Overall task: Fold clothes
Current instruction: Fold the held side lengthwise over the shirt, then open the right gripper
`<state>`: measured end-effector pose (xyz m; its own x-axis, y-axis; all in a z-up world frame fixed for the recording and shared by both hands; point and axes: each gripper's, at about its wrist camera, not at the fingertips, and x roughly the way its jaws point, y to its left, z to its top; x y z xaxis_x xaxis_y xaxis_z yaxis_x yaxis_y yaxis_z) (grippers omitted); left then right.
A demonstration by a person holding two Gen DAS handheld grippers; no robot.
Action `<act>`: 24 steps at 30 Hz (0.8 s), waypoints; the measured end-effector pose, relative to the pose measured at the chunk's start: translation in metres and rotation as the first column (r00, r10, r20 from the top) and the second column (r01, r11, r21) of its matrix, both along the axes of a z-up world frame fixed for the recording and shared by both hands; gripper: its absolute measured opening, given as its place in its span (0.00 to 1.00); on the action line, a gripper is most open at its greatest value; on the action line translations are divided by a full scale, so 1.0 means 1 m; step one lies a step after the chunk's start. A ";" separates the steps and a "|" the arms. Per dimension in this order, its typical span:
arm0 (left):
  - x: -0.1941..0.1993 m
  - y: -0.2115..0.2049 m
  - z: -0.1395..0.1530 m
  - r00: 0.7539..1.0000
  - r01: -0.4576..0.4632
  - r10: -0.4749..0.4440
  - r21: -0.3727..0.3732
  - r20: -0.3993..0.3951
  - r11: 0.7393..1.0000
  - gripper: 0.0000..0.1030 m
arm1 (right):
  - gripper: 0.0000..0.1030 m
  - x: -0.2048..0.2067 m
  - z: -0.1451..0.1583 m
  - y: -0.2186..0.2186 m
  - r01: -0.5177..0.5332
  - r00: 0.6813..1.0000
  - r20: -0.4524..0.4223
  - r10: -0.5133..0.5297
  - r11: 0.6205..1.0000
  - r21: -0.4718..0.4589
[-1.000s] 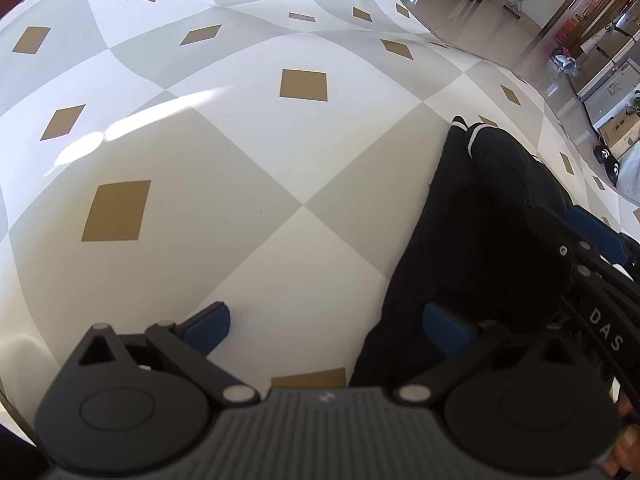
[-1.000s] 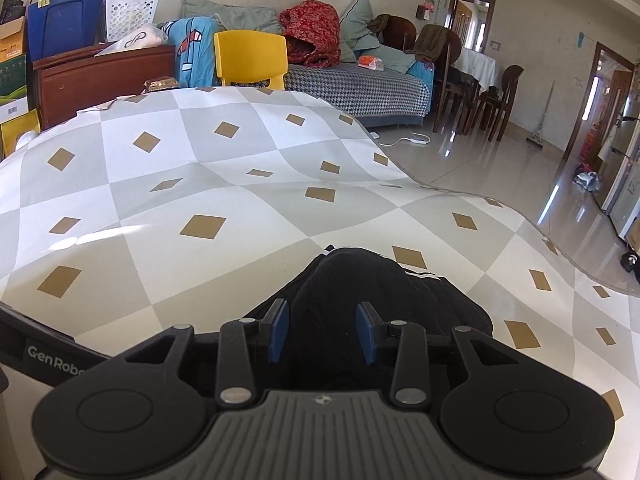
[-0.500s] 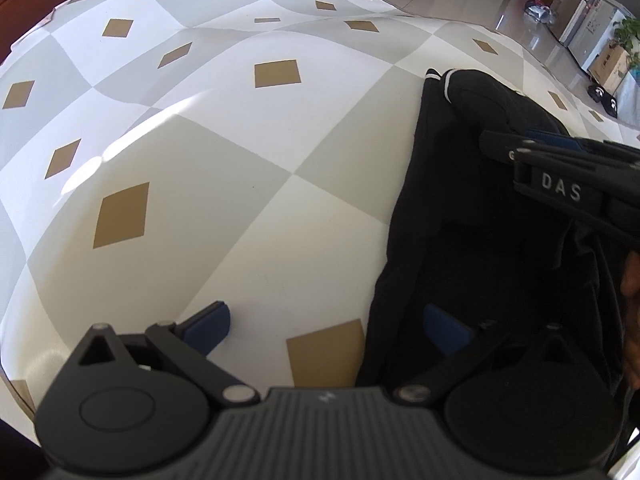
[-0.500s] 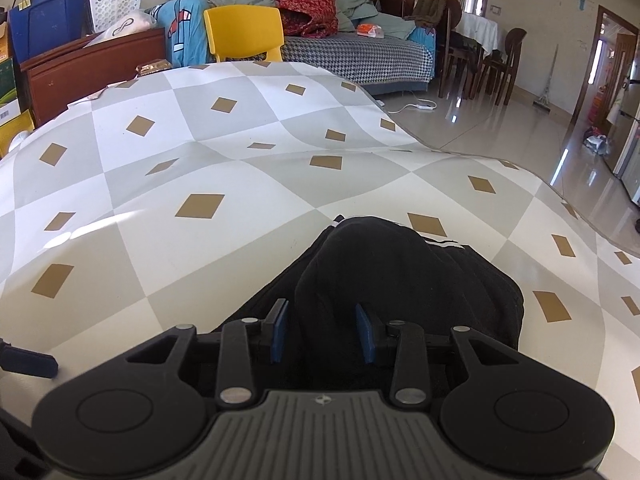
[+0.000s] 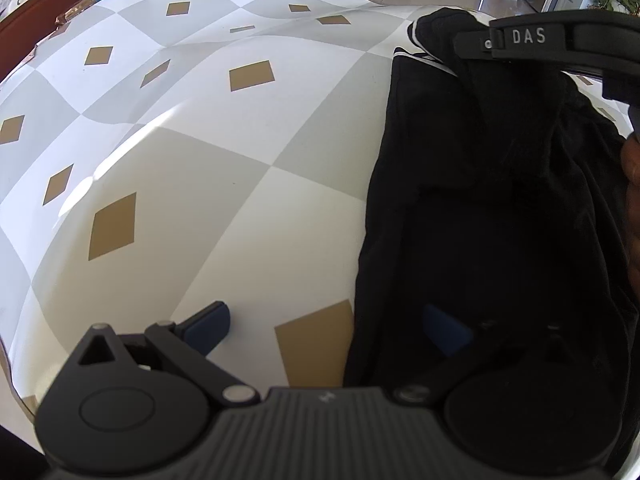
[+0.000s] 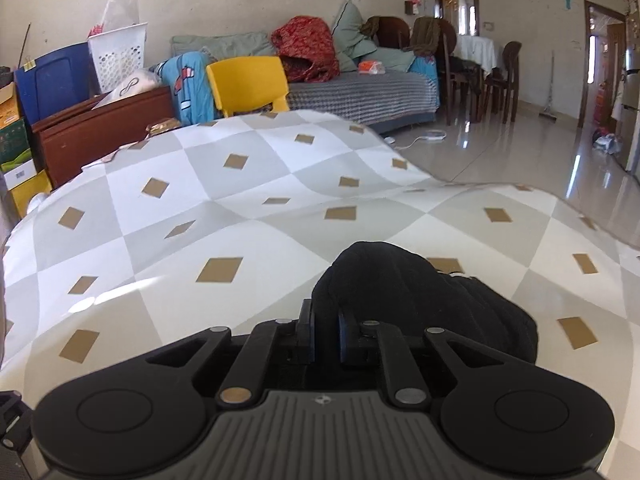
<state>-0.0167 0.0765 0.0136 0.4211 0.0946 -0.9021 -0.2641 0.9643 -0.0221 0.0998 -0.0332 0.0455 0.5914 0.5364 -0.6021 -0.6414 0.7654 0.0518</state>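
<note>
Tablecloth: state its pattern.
The tablecloth has white and grey checks with tan diamonds, clearest in the right wrist view.

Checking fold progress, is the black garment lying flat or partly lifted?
Partly lifted: the right gripper is shut on the black garment, bunching one end above the table; the rest lies flat.

left gripper [image 5: 326,328] wide apart astride black garment [image 5: 500,200] edge on checkered tablecloth [image 5: 200,140]

black cloth garment [image 5: 500,208] with white edge stripes | checked white-and-grey tablecloth [image 5: 224,160] with tan diamonds | yellow plastic chair [image 6: 248,84] | black grippers' blue finger pads [image 5: 210,326]
</note>
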 end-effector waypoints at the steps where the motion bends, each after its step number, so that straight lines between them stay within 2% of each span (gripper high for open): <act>1: 0.000 -0.001 0.000 1.000 0.000 0.000 0.001 -0.001 1.000 1.00 | 0.13 0.001 -0.005 0.003 -0.015 0.999 -0.030 0.015 1.000 -0.004; 3: 0.000 -0.002 0.000 1.000 0.000 0.000 0.001 -0.002 1.000 1.00 | 0.26 0.002 -0.010 0.006 -0.030 0.998 -0.064 0.029 1.000 -0.005; 8: 0.002 -0.002 0.000 1.000 0.000 0.000 0.002 -0.004 1.000 1.00 | 0.38 -0.003 0.002 0.001 -0.022 0.999 -0.023 0.023 0.999 0.031; 24: 0.003 -0.010 -0.003 1.000 0.006 -0.007 0.030 0.023 1.000 1.00 | 0.39 -0.015 0.025 -0.060 0.162 0.984 -0.064 -0.165 0.986 -0.042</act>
<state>-0.0136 0.0668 0.0110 0.4428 0.1188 -0.8887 -0.2573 0.9663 0.0009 0.0848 -0.0932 0.0708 0.6271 0.4125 -0.6607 -0.5035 0.8619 0.0602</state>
